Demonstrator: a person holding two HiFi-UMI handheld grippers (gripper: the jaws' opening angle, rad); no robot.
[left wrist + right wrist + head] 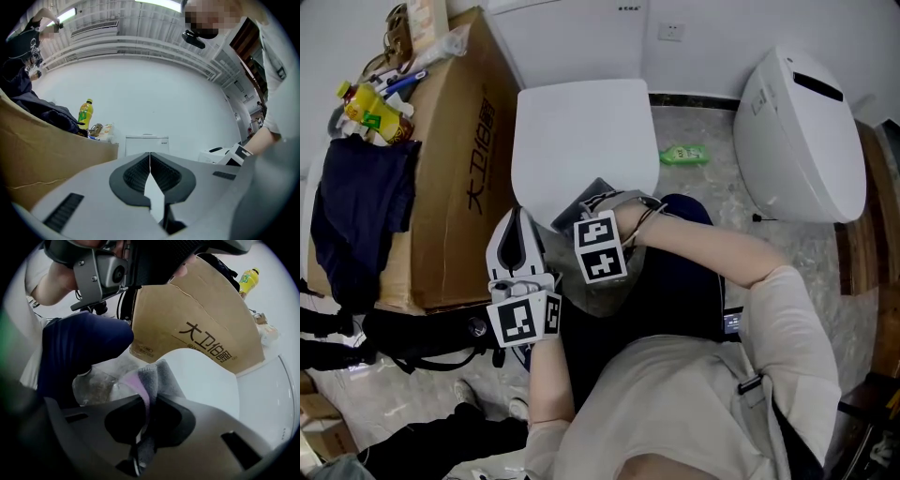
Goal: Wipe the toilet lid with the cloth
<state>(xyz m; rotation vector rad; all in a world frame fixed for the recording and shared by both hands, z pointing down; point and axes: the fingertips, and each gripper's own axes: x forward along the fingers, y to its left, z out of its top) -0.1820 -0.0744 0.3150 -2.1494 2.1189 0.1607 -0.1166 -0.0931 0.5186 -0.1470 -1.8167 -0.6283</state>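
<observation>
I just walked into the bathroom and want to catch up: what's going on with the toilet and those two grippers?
A person stands over the closed toilet lid with a gripper in each hand. The right gripper is clamped on a grey cloth, held at the lid's near edge. The left gripper is shut and empty, off to the side by the cardboard box.

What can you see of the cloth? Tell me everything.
The cloth is grey and fuzzy, like microfibre, with a pale purple side. It is pinched between the shut jaws of the right gripper, sticking out ahead of them at the near edge of the white toilet lid. Whether it touches the lid is unclear.
</observation>
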